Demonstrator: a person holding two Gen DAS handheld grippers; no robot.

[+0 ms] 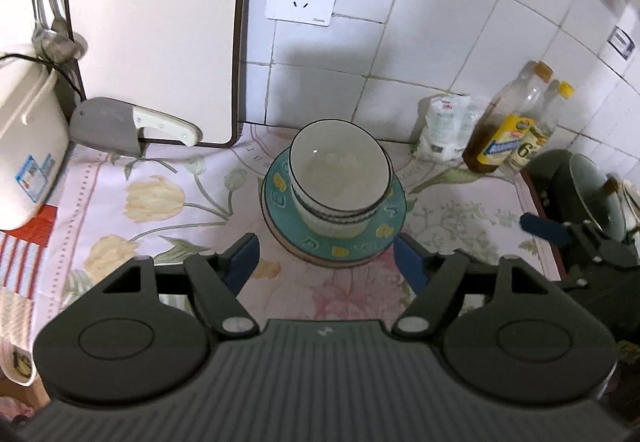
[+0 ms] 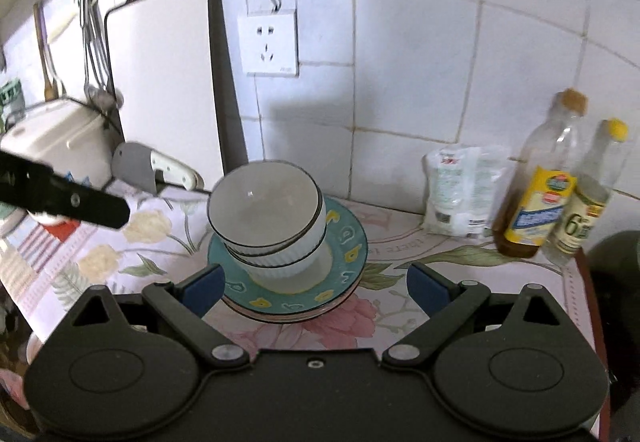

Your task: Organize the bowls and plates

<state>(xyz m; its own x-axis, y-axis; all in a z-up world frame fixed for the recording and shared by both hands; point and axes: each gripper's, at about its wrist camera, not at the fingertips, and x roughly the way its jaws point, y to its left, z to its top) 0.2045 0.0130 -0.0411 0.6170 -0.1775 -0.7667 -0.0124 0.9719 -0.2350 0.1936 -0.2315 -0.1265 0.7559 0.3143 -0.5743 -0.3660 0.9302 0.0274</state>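
Several white bowls with dark rims [image 1: 340,177] [image 2: 268,217] are nested on a teal plate with yellow marks [image 1: 360,246] [image 2: 348,246]. The teal plate lies on a pink plate whose edge shows below [image 2: 280,318]. The stack stands on the floral cloth near the wall. My left gripper [image 1: 326,264] is open and empty, just in front of the stack. My right gripper [image 2: 314,290] is open and empty, its fingers on either side of the plates' near edge. The right gripper shows at the right of the left wrist view [image 1: 548,230]. The left gripper shows at the left of the right wrist view [image 2: 80,201].
A white cutting board [image 1: 156,29] leans on the tiled wall, a cleaver [image 1: 128,125] in front of it. A white appliance [image 1: 24,145] stands at the left. Two oil bottles [image 2: 552,185] and a white bag [image 2: 460,189] stand at the right. A dark pot [image 1: 588,189] is far right.
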